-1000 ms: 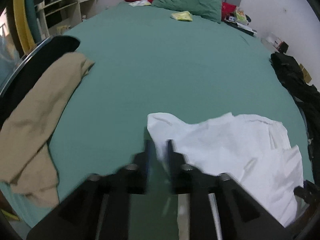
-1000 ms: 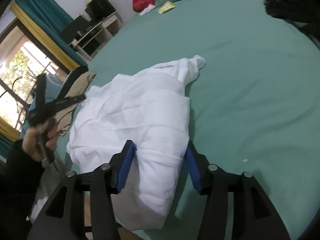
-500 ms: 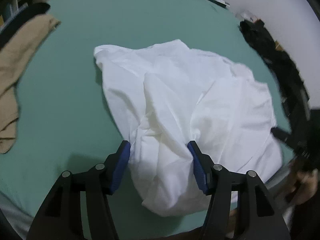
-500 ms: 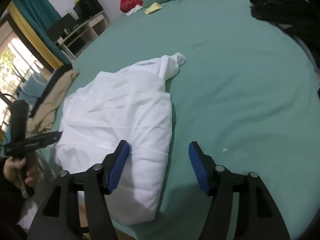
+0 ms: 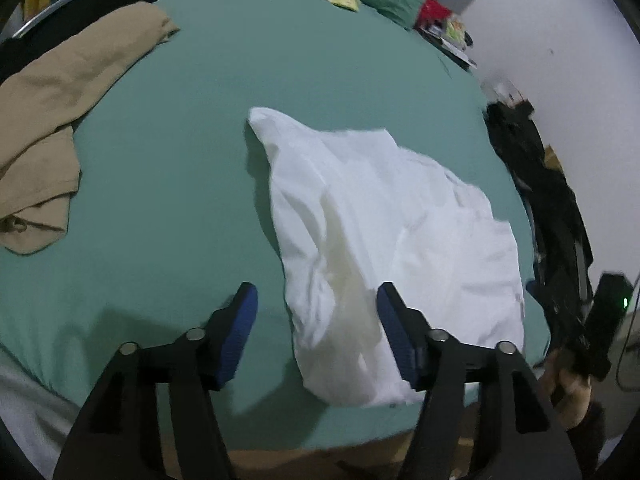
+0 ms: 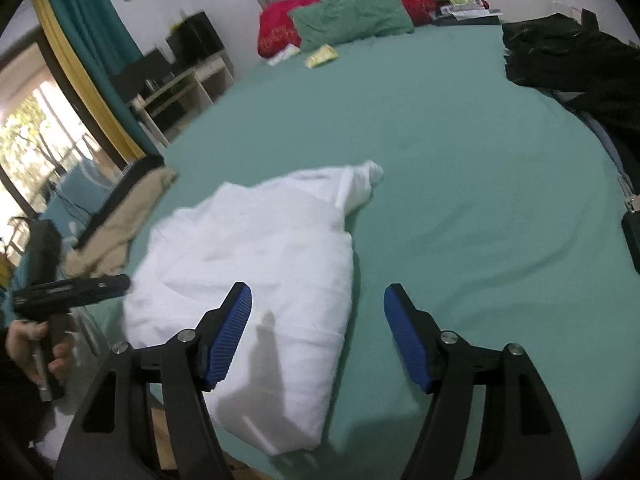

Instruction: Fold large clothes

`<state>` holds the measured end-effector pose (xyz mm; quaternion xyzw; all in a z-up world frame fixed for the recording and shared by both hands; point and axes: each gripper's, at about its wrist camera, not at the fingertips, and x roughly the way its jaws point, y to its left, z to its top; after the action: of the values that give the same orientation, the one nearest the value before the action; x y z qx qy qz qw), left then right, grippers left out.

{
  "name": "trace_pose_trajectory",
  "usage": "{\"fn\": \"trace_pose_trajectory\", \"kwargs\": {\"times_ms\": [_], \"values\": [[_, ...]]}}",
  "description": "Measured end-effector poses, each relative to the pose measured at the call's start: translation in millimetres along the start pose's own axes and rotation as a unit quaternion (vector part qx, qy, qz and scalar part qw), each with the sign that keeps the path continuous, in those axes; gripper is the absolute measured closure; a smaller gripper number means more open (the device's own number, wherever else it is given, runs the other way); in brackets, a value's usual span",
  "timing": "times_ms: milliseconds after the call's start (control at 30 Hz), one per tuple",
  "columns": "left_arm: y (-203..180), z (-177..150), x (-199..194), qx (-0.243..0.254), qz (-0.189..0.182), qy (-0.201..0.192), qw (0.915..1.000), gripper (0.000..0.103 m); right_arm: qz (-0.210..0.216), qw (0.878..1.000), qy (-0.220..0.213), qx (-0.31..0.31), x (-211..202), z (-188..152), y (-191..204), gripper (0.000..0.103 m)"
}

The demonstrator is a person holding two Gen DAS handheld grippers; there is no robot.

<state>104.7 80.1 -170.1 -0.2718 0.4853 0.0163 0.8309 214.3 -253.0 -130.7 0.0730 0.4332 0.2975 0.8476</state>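
Note:
A white garment (image 5: 384,232) lies folded in a loose bundle near the front edge of the green bed (image 5: 280,80); it also shows in the right wrist view (image 6: 256,280). My left gripper (image 5: 316,332) is open and empty, raised above the garment's near left end. My right gripper (image 6: 318,332) is open and empty, raised above the garment's near right edge. Each gripper's body shows in the other's view, held in a hand at the bed's front.
A tan garment (image 5: 60,120) lies at the bed's left side over a black one. A black garment (image 6: 576,56) lies at the right side. Green and red pillows (image 6: 352,16) and a yellow packet (image 6: 322,56) sit at the far end.
My left gripper opened, letting go of the white garment, then drew back. My right gripper let go of the garment's edge and lifted away. The garment now rests on the bed.

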Motion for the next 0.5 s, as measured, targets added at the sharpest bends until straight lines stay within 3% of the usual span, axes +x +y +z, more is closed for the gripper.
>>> {"fn": "trace_pose_trajectory", "kwargs": {"times_ms": [100, 233, 367, 433, 500], "values": [[12.9, 2.5, 21.6, -0.026, -0.032, 0.025, 0.9988, 0.033, -0.001, 1.0, 0.021, 0.001, 8.9, -0.3, 0.3, 0.034], [16.3, 8.0, 29.7, -0.052, -0.073, 0.011, 0.9959, 0.018, -0.013, 0.998, 0.062, 0.003, 29.8, -6.1, -0.5, 0.036], [-12.1, 13.4, 52.6, -0.057, -0.165, 0.037, 0.984, 0.017, 0.002, 0.997, 0.079, 0.026, 41.9, -7.6, -6.0, 0.036], [-32.3, 14.2, 63.7, -0.033, -0.195, 0.057, 0.9786, 0.017, 0.003, 0.997, 0.08, 0.025, 44.1, -7.5, -6.0, 0.036], [-58.9, 11.5, 73.9, 0.021, -0.177, 0.072, 0.9813, 0.017, 0.001, 0.996, 0.081, 0.024, 46.0, -8.1, -5.2, 0.036]]}}
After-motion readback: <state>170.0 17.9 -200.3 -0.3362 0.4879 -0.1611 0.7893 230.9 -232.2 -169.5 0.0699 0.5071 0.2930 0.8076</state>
